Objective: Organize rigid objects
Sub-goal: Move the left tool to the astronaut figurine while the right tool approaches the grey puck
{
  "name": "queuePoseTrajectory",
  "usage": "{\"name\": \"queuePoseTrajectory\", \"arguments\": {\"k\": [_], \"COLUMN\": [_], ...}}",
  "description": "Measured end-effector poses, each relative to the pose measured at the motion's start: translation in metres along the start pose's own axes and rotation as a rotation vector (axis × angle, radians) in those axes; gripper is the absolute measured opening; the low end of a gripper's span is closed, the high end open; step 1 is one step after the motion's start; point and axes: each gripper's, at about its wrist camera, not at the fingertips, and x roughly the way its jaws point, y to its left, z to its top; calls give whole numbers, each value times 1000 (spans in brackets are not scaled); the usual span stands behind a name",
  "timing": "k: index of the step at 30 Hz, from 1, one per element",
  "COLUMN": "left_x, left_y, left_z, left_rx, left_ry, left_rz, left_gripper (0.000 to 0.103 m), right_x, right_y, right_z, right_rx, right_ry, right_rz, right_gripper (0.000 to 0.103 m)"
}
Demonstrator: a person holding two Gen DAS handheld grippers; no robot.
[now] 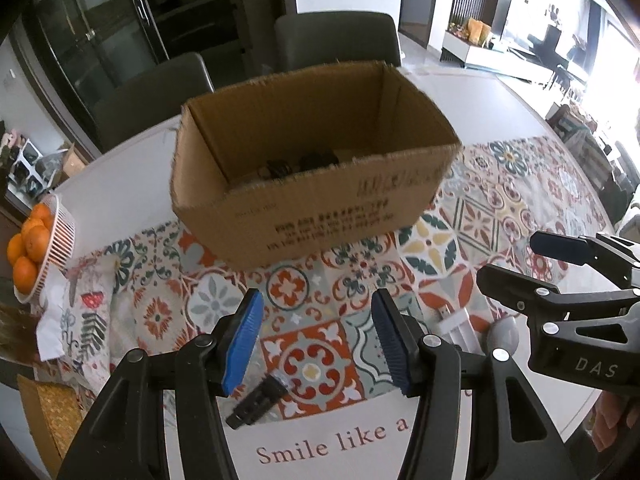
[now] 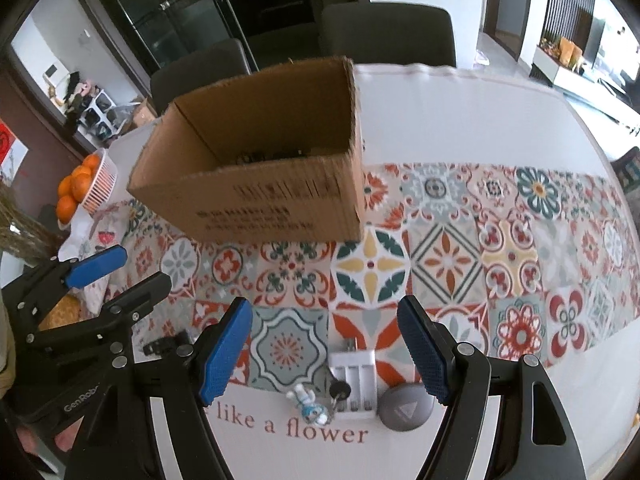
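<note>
An open cardboard box (image 1: pixel 316 168) (image 2: pixel 256 176) stands on the patterned tablecloth, with a few dark items on its floor. My left gripper (image 1: pixel 318 342) hangs open on the near side of the box, nothing between its blue pads. A black clip-like object (image 1: pixel 258 402) (image 2: pixel 168 344) lies just below it. My right gripper (image 2: pixel 325 354) is also open and empty. It hovers over a white battery charger (image 2: pixel 356 384) (image 1: pixel 460 328), a small blue-white figurine keychain (image 2: pixel 310 402) and a grey round disc (image 2: pixel 406 406) (image 1: pixel 504 334). Each view shows the other gripper (image 1: pixel 520 264) (image 2: pixel 120 276) alongside.
A basket of oranges (image 1: pixel 36 248) (image 2: pixel 86 188) sits at the table's left edge, beside a folded printed cloth (image 1: pixel 76 312). Two dark chairs (image 1: pixel 336 40) stand behind the table (image 2: pixel 460 120). A glass-fronted cabinet is further back.
</note>
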Motion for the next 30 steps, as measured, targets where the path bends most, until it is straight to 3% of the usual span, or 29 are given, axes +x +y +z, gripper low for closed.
{"name": "queuePoseTrajectory", "arguments": {"k": [22, 30], "left_x": [26, 40], "left_y": [-55, -77], "left_z": [-41, -51], "left_rx": [127, 210], "left_ry": [147, 240], "left_rz": [-106, -200], "left_gripper": [55, 55], "right_x": [12, 20], "right_y": [-39, -55], "right_z": [-55, -70], "right_rx": [61, 107], "right_ry": [92, 129], "right_rz": [-28, -12], "right_gripper": [76, 76]}}
